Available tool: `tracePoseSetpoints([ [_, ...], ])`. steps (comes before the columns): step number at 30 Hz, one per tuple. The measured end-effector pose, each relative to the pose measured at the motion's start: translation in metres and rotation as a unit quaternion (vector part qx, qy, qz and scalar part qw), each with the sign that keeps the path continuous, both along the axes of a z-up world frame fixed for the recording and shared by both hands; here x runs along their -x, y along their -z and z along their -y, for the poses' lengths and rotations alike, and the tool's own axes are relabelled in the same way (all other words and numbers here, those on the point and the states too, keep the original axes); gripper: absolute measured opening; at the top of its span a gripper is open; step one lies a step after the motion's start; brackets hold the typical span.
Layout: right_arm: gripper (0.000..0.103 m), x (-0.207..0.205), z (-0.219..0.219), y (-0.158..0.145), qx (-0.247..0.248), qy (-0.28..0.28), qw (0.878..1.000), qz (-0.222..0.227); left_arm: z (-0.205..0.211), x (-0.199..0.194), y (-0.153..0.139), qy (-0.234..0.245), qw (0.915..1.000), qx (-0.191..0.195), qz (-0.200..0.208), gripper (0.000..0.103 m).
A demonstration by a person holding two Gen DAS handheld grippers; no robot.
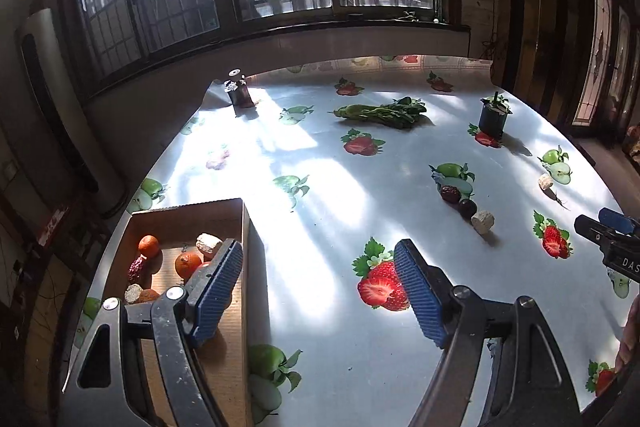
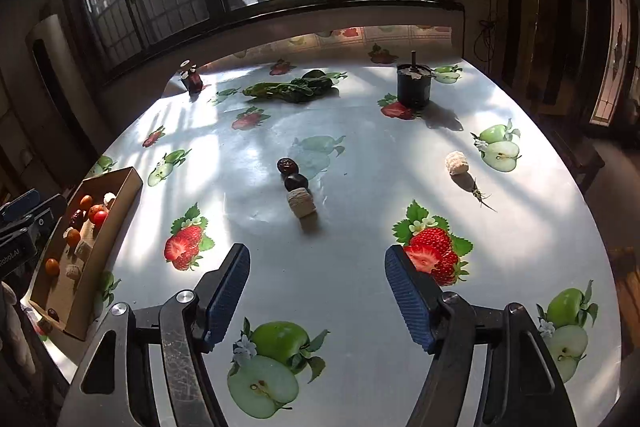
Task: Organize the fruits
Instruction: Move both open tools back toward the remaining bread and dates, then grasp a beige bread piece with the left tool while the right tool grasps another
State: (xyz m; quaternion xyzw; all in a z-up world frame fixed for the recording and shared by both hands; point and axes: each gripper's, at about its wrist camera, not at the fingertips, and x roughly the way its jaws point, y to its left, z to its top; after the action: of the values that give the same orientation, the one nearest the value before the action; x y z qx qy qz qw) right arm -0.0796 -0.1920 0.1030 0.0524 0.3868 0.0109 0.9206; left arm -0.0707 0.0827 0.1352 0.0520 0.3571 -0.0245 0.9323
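Note:
A cardboard box (image 1: 240, 223) at the table's left edge holds small oranges (image 1: 188, 263), a red date (image 1: 137, 269) and pale chunks; it also shows in the right wrist view (image 2: 130, 185). My left gripper (image 1: 320, 279) is open and empty, its left finger over the box's right wall. Mid-table lie two dark dates (image 2: 287, 166) (image 2: 296, 182) and a pale chunk (image 2: 302, 202) in a row, also in the left wrist view (image 1: 451, 193). Another pale chunk (image 2: 456, 163) lies to the right. My right gripper (image 2: 318, 267) is open and empty, in front of the row.
The table wears a fruit-print cloth (image 2: 360, 155). Leafy greens (image 2: 292, 89), a black pot (image 2: 414, 85) and a small dark bottle (image 2: 194, 79) stand at the far side. A small insect-like thing (image 2: 480, 195) lies near the right chunk. The right gripper shows at the left view's edge (image 1: 612, 239).

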Motion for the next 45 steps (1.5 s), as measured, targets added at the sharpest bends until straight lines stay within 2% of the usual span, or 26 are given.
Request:
tracePoseSetpoints([
  [2, 0.074, -0.012, 0.031, 0.0, -0.008, 0.031, 0.999, -0.002, 0.018, -0.016, 0.005, 0.026, 0.9993, 0.021, -0.016, 0.078],
  [5, 0.074, -0.031, 0.064, 0.011, -0.056, 0.055, 0.997, -0.023, 0.047, -0.039, 0.02, 0.062, 0.9962, 0.044, -0.043, 0.078],
  [9, 0.073, -0.04, 0.078, 0.032, -0.105, 0.063, 0.992, -0.042, 0.076, -0.069, 0.05, 0.089, 0.9864, 0.094, -0.101, 0.078],
  [16, 0.071, -0.093, 0.096, 0.039, -0.049, 0.086, 0.995, -0.034, 0.112, -0.097, 0.086, 0.105, 0.9704, 0.16, -0.148, 0.072],
  [19, 0.065, -0.12, 0.095, 0.053, -0.014, 0.085, 0.995, -0.047, 0.125, -0.104, 0.097, 0.104, 0.9711, 0.154, -0.15, 0.072],
  [21, 0.055, -0.131, 0.093, 0.064, -0.001, 0.086, 0.995, -0.057, 0.134, -0.109, 0.105, 0.103, 0.9732, 0.139, -0.151, 0.072],
  [23, 0.051, -0.137, 0.096, 0.072, -0.013, 0.088, 0.994, -0.06, 0.14, -0.113, 0.113, 0.104, 0.9739, 0.128, -0.156, 0.072],
  [25, 0.051, -0.138, 0.1, 0.078, -0.026, 0.091, 0.994, -0.062, 0.146, -0.117, 0.118, 0.106, 0.9743, 0.122, -0.157, 0.072],
  [29, 0.045, -0.136, 0.1, 0.08, -0.02, 0.091, 0.994, -0.057, 0.156, -0.119, 0.123, 0.11, 0.9765, 0.116, -0.145, 0.069],
  [31, 0.044, -0.135, 0.099, 0.08, -0.018, 0.091, 0.994, -0.055, 0.161, -0.117, 0.124, 0.11, 0.9802, 0.098, -0.132, 0.048],
  [32, 0.04, -0.136, 0.099, 0.08, -0.013, 0.092, 0.994, -0.054, 0.164, -0.115, 0.124, 0.109, 0.9823, 0.083, -0.127, 0.031],
  [33, 0.036, -0.136, 0.098, 0.08, -0.008, 0.092, 0.994, -0.053, 0.165, -0.113, 0.124, 0.107, 0.9841, 0.072, -0.122, 0.022],
  [36, 0.027, -0.136, 0.096, 0.081, -0.002, 0.089, 0.995, -0.05, 0.162, -0.109, 0.124, 0.109, 0.983, 0.08, -0.124, 0.022],
  [42, 0.027, -0.129, 0.096, 0.076, -0.017, 0.083, 0.996, -0.031, 0.141, -0.089, 0.1, 0.107, 0.9845, 0.093, -0.103, 0.022],
  [45, 0.027, -0.123, 0.093, 0.071, -0.031, 0.074, 0.997, -0.021, 0.118, -0.072, 0.082, 0.107, 0.9838, 0.114, -0.088, 0.022],
])
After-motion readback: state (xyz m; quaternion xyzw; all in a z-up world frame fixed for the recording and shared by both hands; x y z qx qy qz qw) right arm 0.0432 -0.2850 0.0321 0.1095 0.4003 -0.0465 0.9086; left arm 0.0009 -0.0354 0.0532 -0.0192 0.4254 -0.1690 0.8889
